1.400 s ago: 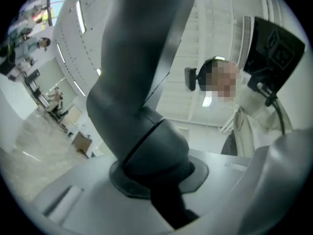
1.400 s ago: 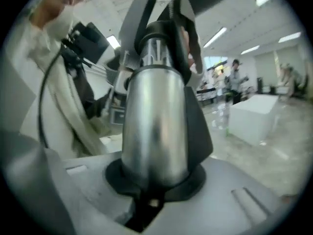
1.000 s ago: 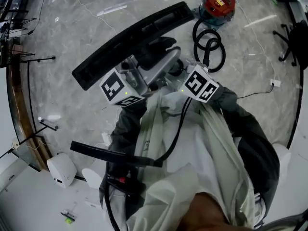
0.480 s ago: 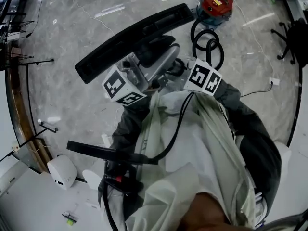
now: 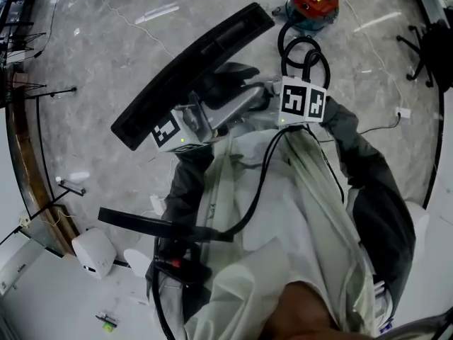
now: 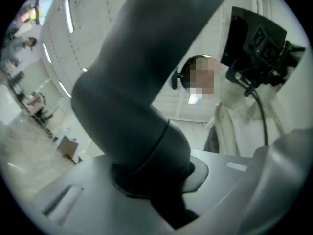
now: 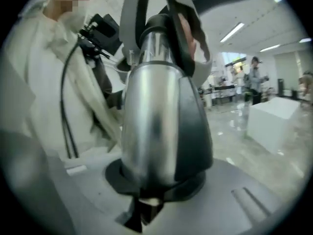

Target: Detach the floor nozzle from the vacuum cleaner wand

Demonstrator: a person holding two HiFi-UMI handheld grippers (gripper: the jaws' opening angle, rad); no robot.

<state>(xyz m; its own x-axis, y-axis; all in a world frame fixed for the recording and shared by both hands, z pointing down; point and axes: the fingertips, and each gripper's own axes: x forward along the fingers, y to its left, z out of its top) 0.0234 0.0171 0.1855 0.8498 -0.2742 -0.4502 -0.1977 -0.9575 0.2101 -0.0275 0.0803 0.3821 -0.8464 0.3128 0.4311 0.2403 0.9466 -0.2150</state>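
The long black floor nozzle [image 5: 190, 64] hangs slantwise in the air in front of me in the head view. Its dark grey neck [image 6: 142, 116] fills the left gripper view, and my left gripper [image 5: 207, 116] [image 6: 164, 199] is shut on it. The silver wand [image 5: 237, 105] [image 7: 156, 116] runs from the neck toward my right hand. My right gripper [image 5: 272, 96] [image 7: 146, 202] is shut on the wand's silver and dark end. The two grippers sit close together, facing each other. The joint between neck and wand is hidden by the grippers.
A red vacuum canister [image 5: 315, 1] stands on the marble floor at the top, with its black hose [image 5: 304, 57] coiled beside it. A white box-like device [image 5: 92, 250] sits lower left. An office chair [image 5: 425, 52] is at the right edge. My pale coat [image 5: 283, 225] fills the bottom.
The nozzle has swung steeper in the head view, its far end rising toward the canister. The right gripper's marker cube has turned and moved up; the left cube has shifted little.
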